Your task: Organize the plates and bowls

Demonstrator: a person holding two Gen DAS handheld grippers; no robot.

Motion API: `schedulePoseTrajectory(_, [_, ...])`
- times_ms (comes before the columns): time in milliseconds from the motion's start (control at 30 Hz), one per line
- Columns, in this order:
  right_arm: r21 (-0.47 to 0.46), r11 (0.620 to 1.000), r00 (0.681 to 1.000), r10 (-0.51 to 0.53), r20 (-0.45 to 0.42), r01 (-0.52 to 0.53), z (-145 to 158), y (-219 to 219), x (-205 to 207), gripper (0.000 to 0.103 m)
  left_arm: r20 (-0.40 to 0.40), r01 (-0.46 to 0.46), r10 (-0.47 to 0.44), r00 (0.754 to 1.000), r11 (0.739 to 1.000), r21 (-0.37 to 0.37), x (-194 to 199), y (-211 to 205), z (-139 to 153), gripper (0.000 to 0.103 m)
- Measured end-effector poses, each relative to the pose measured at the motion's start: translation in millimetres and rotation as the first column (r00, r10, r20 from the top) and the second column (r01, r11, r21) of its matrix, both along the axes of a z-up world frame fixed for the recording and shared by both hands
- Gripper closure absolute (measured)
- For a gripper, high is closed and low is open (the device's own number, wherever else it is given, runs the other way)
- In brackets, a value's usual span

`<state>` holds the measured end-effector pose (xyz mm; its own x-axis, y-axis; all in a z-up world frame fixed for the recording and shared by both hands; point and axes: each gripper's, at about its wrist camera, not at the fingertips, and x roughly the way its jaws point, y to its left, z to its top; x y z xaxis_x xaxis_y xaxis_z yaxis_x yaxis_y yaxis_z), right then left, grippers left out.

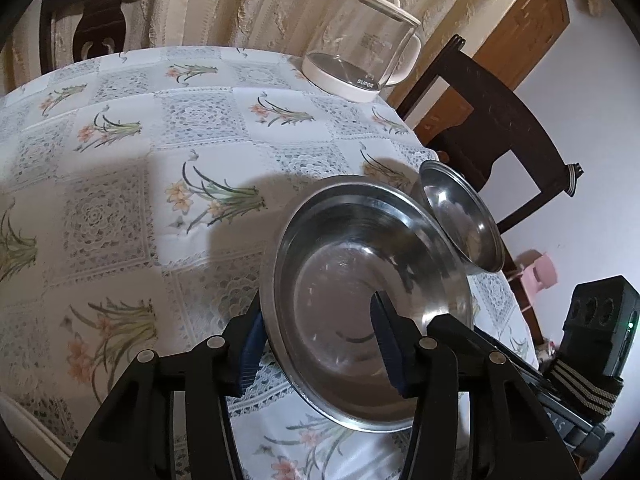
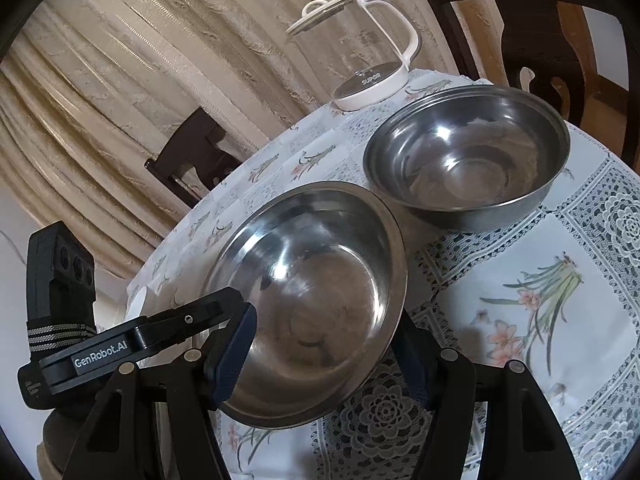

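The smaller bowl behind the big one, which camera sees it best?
The right wrist view: the smaller bowl shows whole, its inside open to the camera. In the left wrist view it appears edge-on, partly hidden behind the big bowl.

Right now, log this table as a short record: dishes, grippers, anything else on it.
shallow dish: stainless steel shallow dish, tilted, empty
deep bowl: stainless steel bowl, upright on the floral tablecloth, just beyond the dish, empty
left gripper: straddles the dish's near rim, one pad outside, one inside; clamping not clear
right gripper: fingers either side of the same dish; grip not clear
other: empty SUPOR glass kettle at the table's far edge
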<state>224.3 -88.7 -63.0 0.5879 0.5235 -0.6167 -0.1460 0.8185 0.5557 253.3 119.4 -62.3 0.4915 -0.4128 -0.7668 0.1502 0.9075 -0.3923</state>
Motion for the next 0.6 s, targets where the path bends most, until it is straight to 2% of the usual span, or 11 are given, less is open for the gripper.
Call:
schedulePoseTrajectory(333, [0.015, 0.998, 0.998, 0.063, 0.002, -0.063, 0.1, 12.1, -3.1, 0.033, 0.001, -0.066, 0.066, 0.998, 0.998, -0.003, -24.7, 22.7, -1.1, 0.051])
schedulePoseTrajectory(467, [0.022, 1.0, 1.0, 0.013, -0.005, -0.013, 2.3, -2.9, -2.1, 0.033, 0.02, -0.109, 0.109, 0.994, 0.994, 0.002, -27.3, 32.4, 3.0, 0.051])
schedulePoseTrajectory(600, [0.043, 0.996, 0.997, -0.077, -0.032, 0.078, 1.7, -31.5, 1.2, 0.033, 0.039, -0.132, 0.132, 0.99, 0.991, -0.001, -26.6, 39.2, 9.4, 0.051])
